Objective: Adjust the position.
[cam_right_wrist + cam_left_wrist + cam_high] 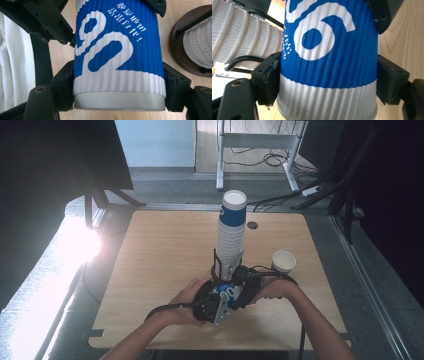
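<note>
Holding the blue and white ribbed cup (228,293) between both tools, I kept it low over the counter (160,250), at about six o'clock from the tall stack of cups (231,232) in its black wire holder. My left tool (328,82) had its two pads against the cup's sides near the band where blue meets white, gripping but not hard. My right tool (119,87) was clamped on the same cup from the other side, its pads pressed on the white band. In the left tool's view the cup's long axis ran from six to twelve o'clock, with one end of the cup toward six. The right tool's view showed the same line, with the smooth grey edge at six. From above the cup lay tipped rather than upright; I could not tell which end faced me. A single white cup (283,261) stood upright at about three o'clock from the stack.
</note>
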`<state>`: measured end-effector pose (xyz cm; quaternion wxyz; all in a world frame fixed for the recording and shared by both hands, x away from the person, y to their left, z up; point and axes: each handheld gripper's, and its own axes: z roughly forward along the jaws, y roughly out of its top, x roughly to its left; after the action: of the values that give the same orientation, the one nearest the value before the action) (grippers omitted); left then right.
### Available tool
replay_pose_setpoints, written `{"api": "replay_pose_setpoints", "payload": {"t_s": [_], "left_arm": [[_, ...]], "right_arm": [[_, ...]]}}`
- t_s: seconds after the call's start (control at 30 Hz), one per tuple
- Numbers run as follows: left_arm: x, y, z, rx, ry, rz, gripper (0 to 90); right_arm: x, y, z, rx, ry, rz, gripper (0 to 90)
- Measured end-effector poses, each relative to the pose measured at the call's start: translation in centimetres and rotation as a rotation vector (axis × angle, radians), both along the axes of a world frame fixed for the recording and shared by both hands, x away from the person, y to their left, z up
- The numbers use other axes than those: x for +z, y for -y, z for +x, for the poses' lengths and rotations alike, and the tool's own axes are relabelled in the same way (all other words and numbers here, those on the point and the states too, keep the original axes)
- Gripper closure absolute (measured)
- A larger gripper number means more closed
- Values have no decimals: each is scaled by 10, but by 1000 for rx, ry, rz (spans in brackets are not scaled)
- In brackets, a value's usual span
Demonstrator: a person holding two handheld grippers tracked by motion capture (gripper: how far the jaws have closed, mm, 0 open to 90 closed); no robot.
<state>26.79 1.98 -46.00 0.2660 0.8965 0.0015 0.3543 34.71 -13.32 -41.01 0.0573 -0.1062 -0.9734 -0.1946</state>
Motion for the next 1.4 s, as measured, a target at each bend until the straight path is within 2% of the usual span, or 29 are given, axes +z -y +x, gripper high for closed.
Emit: {"api": "replay_pose_setpoints", "payload": {"t_s": [0.13, 0.17, 0.2, 0.27, 0.3, 0.43, 0.5, 0.6, 0.73, 0.77, 0.8, 0.9, 1.1, 1.2, 1.4], "left_arm": [[2, -1, 2, 18, -24, -17, 80], [3, -2, 3, 16, -33, -34, 67], [4, -3, 2, 15, -48, -62, 64], [8, -7, 2, 28, -50, -93, 54], [11, -10, 2, 31, -63, -110, 54], [19, -25, 4, 64, -144, -227, 60], [22, -31, 5, 75, -171, -274, 63], [26, -38, 4, 88, -209, -336, 64], [27, -44, 3, 113, -258, -398, 70], [27, -44, 3, 129, -262, -404, 70], [26, -46, 3, 142, -269, -430, 76], [23, -50, 3, 155, -326, -496, 84], [18, -58, 5, 156, -440, -620, 85], [19, -61, 7, 161, -480, -675, 88], [15, -65, 11, 162, -547, -751, 89]], "right_arm": [[0, 3, -2, -8, 29, 18, 279], [0, 4, -3, -8, 34, 28, 279], [0, 6, -3, -10, 38, 41, 279], [0, 11, -5, -20, 46, 79, 279], [1, 13, -6, -27, 50, 98, 279], [4, 25, -9, -59, 84, 178, 279], [7, 30, -12, -95, 99, 232, 279], [10, 34, -15, -118, 140, 279, 279], [10, 38, -18, -157, 157, 336, 278], [10, 39, -19, -166, 183, 353, 278], [9, 40, -19, -179, 200, 368, 279], [4, 45, -22, -232, 230, 457, 279], [-11, 52, -30, -268, 244, 568, 278], [-19, 56, -33, -279, 257, 622, 278], [-31, 61, -38, -323, 271, 742, 279]]}}
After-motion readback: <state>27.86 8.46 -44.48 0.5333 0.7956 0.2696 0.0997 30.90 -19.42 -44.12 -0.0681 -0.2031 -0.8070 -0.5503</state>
